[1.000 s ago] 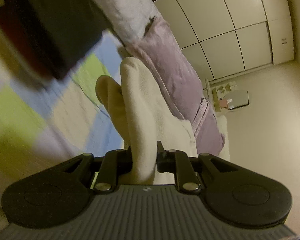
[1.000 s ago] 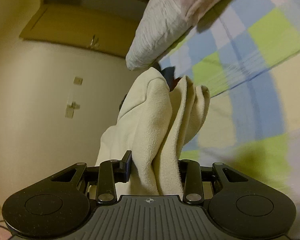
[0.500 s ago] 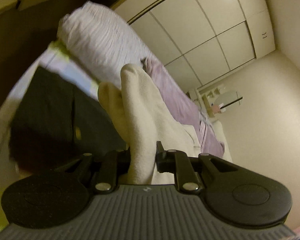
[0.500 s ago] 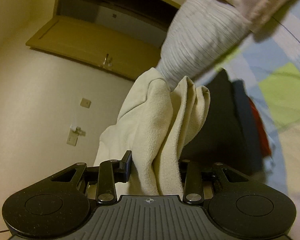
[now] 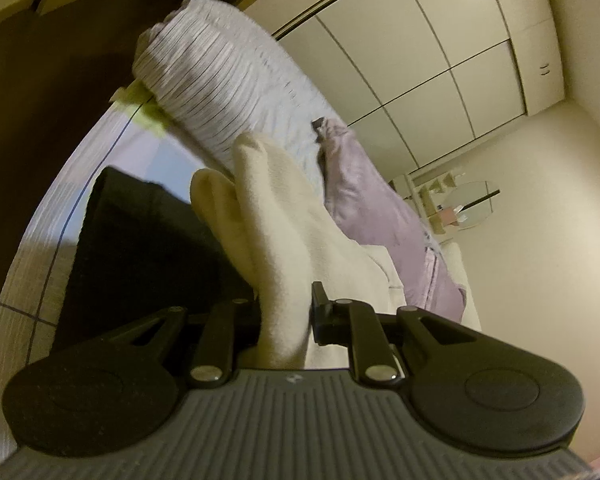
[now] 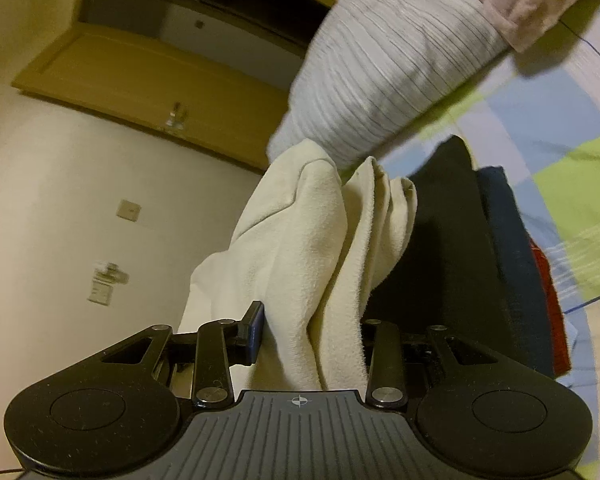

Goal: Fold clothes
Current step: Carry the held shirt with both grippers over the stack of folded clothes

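My left gripper (image 5: 285, 314) is shut on a bunched cream fleece garment (image 5: 268, 216), which rises from between the fingers. My right gripper (image 6: 312, 332) is shut on the same cream garment (image 6: 300, 240), folded in thick pleats. Both hold it above a stack of folded clothes, black on top (image 5: 140, 240), with navy and red layers beneath in the right wrist view (image 6: 512, 264). The fingertips are hidden by the fabric.
The stack lies on a bed with a blue, green and white checked sheet (image 6: 572, 184). A striped grey pillow (image 5: 220, 80) and a lilac garment (image 5: 372, 208) lie beyond. Wardrobe doors (image 5: 440, 60) and a wooden door (image 6: 140, 80) stand behind.
Both grippers have carried the cream garment across the bed towards the pillow; the folded stack has come under it and the view has tilted up towards the walls.
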Demonstrator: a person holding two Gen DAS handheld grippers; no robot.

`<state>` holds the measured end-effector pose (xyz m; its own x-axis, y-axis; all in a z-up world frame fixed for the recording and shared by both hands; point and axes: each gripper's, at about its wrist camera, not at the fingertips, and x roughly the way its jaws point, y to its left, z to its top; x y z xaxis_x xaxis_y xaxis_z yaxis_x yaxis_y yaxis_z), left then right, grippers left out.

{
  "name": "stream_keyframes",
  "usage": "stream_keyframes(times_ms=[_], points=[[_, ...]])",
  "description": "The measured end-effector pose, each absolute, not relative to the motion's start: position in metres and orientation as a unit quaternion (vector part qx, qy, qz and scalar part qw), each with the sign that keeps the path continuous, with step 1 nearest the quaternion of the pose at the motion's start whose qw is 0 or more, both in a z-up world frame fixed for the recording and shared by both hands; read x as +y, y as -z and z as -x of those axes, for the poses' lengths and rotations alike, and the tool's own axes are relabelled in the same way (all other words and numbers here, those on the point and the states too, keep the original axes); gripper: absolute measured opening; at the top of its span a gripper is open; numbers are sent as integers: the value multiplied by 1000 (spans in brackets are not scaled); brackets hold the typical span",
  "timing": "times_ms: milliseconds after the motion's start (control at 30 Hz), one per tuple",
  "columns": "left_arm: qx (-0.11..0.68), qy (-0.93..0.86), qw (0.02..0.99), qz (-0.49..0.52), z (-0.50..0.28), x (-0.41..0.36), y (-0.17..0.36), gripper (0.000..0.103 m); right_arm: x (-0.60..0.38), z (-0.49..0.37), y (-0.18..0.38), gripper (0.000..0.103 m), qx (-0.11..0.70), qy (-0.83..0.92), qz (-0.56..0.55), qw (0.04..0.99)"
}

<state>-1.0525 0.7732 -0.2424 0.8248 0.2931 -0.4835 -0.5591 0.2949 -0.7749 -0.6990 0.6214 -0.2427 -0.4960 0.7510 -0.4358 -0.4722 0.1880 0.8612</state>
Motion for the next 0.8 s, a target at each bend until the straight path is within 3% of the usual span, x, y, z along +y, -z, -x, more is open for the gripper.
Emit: stream_keyframes(times_ms=[100,233,300,467,600,800], points=[[157,-292,787,520,1048,781,259,17,630,698,256,41,597,-614,-94,508],[168,-347,771,506,1064,783,256,35,641,704,257,53,582,-589,-25,560],[176,-374,766,493,1070,781,248,35,633,706,242,53,543,-585,-10,602],[211,-424,773,422,1066,758,204,23,615,711,206,53,438,-572,23,694],[226,-384,815,371,1016,749,187,23,623,726,200,52,397,-607,48,687],[270,-413,804,333,965,775,226,23,668,748,230,52,387,-613,97,682]])
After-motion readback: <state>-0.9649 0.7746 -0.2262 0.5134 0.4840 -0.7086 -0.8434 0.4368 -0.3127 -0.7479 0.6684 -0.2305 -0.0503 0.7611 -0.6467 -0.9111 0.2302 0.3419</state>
